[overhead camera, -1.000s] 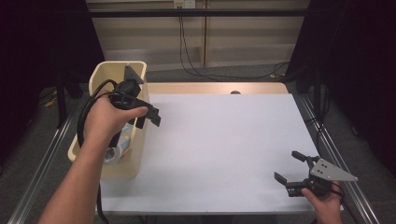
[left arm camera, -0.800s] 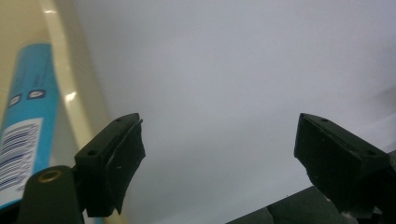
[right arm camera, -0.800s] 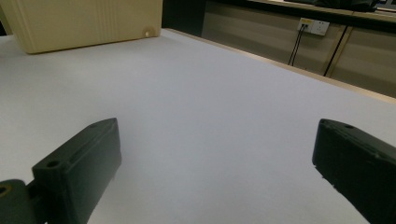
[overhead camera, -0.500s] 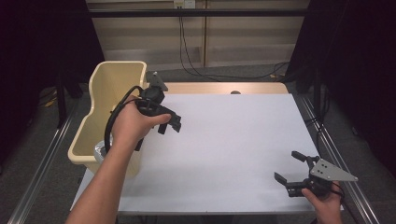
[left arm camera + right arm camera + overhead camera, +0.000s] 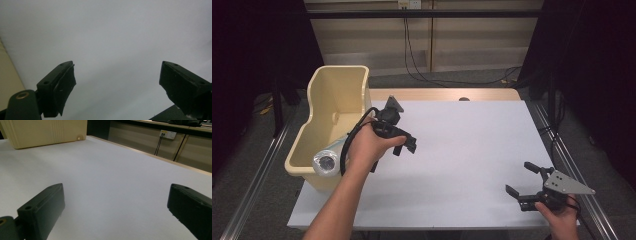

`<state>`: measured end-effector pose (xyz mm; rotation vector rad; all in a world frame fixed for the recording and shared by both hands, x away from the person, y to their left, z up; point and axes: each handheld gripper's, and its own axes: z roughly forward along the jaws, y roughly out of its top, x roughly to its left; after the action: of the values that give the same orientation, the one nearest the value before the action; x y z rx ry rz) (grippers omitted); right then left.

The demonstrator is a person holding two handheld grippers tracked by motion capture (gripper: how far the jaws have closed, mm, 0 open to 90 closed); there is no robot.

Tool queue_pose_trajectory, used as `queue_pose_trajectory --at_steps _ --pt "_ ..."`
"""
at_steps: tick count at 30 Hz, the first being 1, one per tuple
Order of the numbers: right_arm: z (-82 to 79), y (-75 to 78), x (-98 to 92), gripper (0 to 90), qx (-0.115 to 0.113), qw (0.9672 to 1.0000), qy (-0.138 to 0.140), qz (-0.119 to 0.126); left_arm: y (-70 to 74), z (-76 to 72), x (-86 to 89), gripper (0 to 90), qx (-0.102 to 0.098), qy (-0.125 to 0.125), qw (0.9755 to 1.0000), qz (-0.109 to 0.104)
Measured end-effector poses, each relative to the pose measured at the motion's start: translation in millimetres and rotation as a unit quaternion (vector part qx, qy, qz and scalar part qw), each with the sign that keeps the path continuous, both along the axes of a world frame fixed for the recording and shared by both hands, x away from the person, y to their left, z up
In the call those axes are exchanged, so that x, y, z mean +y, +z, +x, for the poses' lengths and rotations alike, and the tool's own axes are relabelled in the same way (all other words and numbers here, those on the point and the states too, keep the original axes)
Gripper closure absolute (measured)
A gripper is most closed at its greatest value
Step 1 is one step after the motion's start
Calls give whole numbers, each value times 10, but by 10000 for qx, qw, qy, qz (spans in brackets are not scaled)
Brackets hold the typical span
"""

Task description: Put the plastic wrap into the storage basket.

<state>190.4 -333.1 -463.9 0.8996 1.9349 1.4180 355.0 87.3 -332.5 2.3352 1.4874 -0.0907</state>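
My left gripper [image 5: 404, 147] hangs just above the white table [image 5: 472, 135], right of a cream plastic bin [image 5: 337, 85]. Its jaws stand open with nothing between them. The left gripper view has the left gripper [image 5: 117, 75] looking down on bare white tabletop, with a strip of the cream bin [image 5: 6, 75] at the left edge. Near the table's front right corner my right gripper [image 5: 518, 178] is held low and open, pointing left. From the right gripper view, the right gripper [image 5: 116, 197] faces across the table toward the distant bin [image 5: 47, 131], and nothing lies between its jaws.
A round clear-wrapped roll [image 5: 324, 162] lies at the near end inside the bin. A metal rail [image 5: 257, 170] runs along the left side of the table, another rail [image 5: 577, 165] along the right. Cables hang against the back wall [image 5: 422, 50].
My left hand has come away from above the bin, moving right and down over the white tabletop. The right gripper has stayed where it was.
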Motion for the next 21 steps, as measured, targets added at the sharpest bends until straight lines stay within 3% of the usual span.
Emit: queue_pose_trajectory --at_steps 14,21 --pt "0 0 -2 8 -3 10000 12 1 -367 -41 -100 124 101 -66 9999 -17" --pt "-1 1 1 8 -6 10000 8 -4 -551 -72 -99 123 -21 -78 9999 -150"
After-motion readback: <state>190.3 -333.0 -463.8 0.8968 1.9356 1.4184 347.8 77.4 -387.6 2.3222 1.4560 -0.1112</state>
